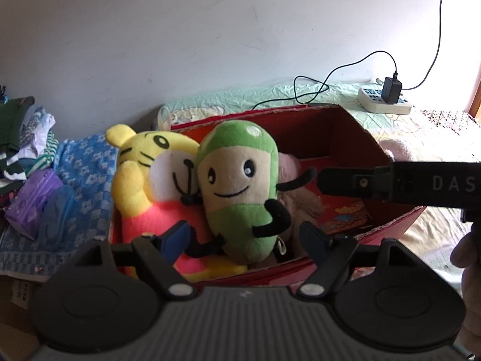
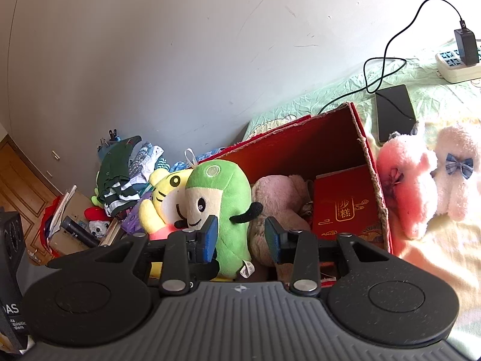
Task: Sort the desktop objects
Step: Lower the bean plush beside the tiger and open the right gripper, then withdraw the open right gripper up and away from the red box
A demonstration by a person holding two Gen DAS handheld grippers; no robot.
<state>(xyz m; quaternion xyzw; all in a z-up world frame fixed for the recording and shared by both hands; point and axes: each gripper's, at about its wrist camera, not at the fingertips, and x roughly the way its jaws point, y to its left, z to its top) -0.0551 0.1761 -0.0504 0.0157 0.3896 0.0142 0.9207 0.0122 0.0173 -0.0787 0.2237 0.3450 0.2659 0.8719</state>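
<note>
Nearest the lens in each wrist view is that gripper's own dark ribbed body, with blue-padded fingers reaching forward. Both the left gripper (image 1: 245,237) and the right gripper (image 2: 242,237) have their jaws spread and hold nothing; each hangs at the near rim of the red cardboard box (image 1: 345,126), and the right one's finger shows from the side in the left view, close to the green toy's black arm. Inside the box I count three plush toys: a green plush (image 1: 240,186) standing upright in the middle, a yellow tiger plush (image 1: 144,162) pressed against it at the box's left end, and a dull pink plush (image 2: 276,198) partly hidden behind the green one; one red packet (image 2: 345,207) with gold lettering leans at the right end. Outside, just beside the box's right wall on the bedspread (image 2: 436,240), lie two more toys, a pink plush (image 2: 405,180) and a white plush with a blue bow (image 2: 457,168). The green toy looks just deposited, so the step in hand appears to be letting go and drawing clear. Next would likely be the right gripper swinging over the right wall to the pink plush, closing on its soft body firmly enough to lift it.
</note>
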